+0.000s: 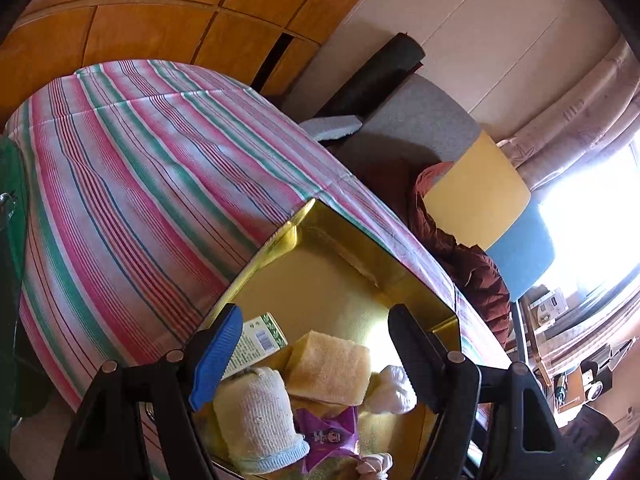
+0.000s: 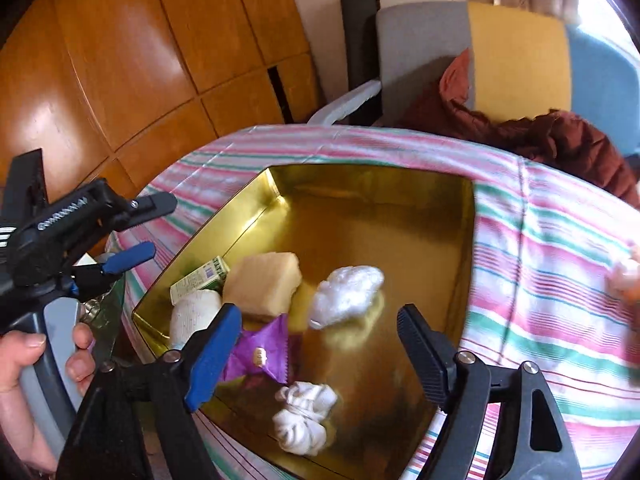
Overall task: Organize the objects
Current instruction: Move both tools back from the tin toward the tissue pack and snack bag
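Over the gold tray (image 2: 360, 188) – both tools released, holding nothing.
We judge the white wad (image 2: 347, 294) – blurred, maybe mid-drop from the right tool (image 2: 316, 344) – could bounce out; left tool (image 1: 312, 356) hovers clear.

A striped tablecloth (image 2: 540, 248), wooden cabinets (image 1: 160, 20), a padded chair (image 2: 516, 56) and a maroon jacket (image 2: 560, 140) show.

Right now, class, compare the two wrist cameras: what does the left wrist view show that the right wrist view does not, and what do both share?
Only the left: a bright window with cardboard boxes below it.
Only the right: the hand holding the left tongs, and a knotted white cloth.
Both: the shiny gold rectangular tray on the striped tablecloth, holding a tan sponge block and purple foil packet.
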A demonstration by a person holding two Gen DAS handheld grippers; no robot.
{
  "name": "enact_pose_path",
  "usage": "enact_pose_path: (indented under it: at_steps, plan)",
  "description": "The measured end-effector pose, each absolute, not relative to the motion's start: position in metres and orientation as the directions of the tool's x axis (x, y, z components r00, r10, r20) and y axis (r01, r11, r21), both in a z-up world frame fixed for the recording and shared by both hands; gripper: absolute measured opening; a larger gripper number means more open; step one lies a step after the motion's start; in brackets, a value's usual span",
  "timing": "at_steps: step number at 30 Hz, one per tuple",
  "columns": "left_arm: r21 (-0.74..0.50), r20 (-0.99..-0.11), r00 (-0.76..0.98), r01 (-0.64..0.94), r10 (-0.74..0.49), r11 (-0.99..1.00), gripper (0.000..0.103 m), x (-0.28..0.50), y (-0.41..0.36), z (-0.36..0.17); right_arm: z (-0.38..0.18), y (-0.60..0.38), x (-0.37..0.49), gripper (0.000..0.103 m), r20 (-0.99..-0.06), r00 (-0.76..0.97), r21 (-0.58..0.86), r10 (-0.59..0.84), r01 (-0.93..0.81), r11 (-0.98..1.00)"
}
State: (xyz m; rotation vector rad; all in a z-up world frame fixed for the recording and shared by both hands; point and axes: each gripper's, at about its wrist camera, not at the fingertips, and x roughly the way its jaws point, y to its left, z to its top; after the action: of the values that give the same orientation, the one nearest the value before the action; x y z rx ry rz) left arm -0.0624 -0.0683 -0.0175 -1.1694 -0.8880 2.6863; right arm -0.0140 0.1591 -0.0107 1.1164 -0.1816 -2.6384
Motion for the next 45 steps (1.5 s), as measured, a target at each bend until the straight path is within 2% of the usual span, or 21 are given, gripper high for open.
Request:
enact_pose_path:
  at_steps: [8, 18, 31, 37, 45]
  plan:
    - [-0.529, -0.655, -0.683, 0.110, 0.323, -0.841, 0.076, -0.060, -0.051, -0.018, -0.003, 0.194, 0.005, 0.086, -0.671, -0.701, 0.234, -0.243, 0.111, -0.966]
    - [-0.499, -0.644, -0.657, -0.026, 0.391, -0.866, 0.076, -0.049, -0.013, -0.010, -0.015, 0.252, 0.032, 0.087, -0.717, -0.686, 0.188, -0.126, -0.016, -0.982]
    - [-0.430, -0.642, -0.547, -0.323, 0.537, -0.843, 0.077, -0.015, 0.068, -0.002, -0.048, 0.348, 0.067, 0.087, -0.787, -0.616, 0.149, 0.018, -0.219, -0.964]
    - [-0.418, -0.646, -0.479, -0.429, 0.594, -0.801, 0.077, 0.009, 0.099, -0.003, -0.026, 0.406, 0.045, 0.087, -0.748, -0.640, 0.029, 0.174, -0.294, -0.955]
    - [-0.402, -0.655, -0.438, -0.489, 0.616, -0.774, 0.077, 0.032, 0.117, -0.001, -0.015, 0.462, -0.016, 0.087, -0.756, -0.609, -0.043, 0.240, -0.319, -0.947]
